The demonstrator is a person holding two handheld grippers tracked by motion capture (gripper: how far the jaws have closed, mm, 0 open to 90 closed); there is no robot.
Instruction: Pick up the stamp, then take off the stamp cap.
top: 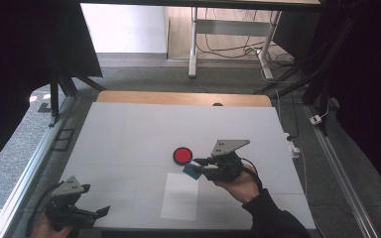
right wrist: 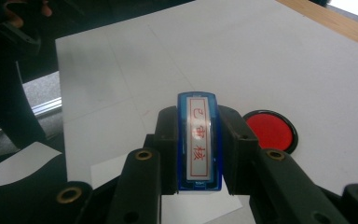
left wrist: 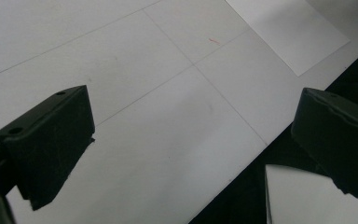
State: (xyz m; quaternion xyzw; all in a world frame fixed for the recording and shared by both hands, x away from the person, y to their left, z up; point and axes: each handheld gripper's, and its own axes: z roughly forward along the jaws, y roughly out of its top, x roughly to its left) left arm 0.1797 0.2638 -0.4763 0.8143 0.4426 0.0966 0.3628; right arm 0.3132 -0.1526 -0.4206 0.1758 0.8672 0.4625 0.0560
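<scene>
Where the right gripper point(right wrist: 198, 154) clamps it, the blue stamp point(right wrist: 199, 140) bears red characters.

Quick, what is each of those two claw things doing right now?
Left gripper: open, holding nothing.
Right gripper: closed on a blue stamp.

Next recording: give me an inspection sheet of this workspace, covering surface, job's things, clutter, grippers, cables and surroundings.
Surface: white table top with faint grid lines; wooden edge at the far side.
Job's things: blue stamp with red characters on its face; round red ink pad just beyond it; white paper sheet lying flat toward the near edge.
Clutter: nothing seen.
Grippers: right gripper shut on the stamp, held above the sheet's far end beside the ink pad; left gripper open, holding nothing, at the near left corner.
Cables: loose cables on the floor beyond the table.
Surroundings: grey floor, table legs farther back, dark curtains at both sides.
</scene>
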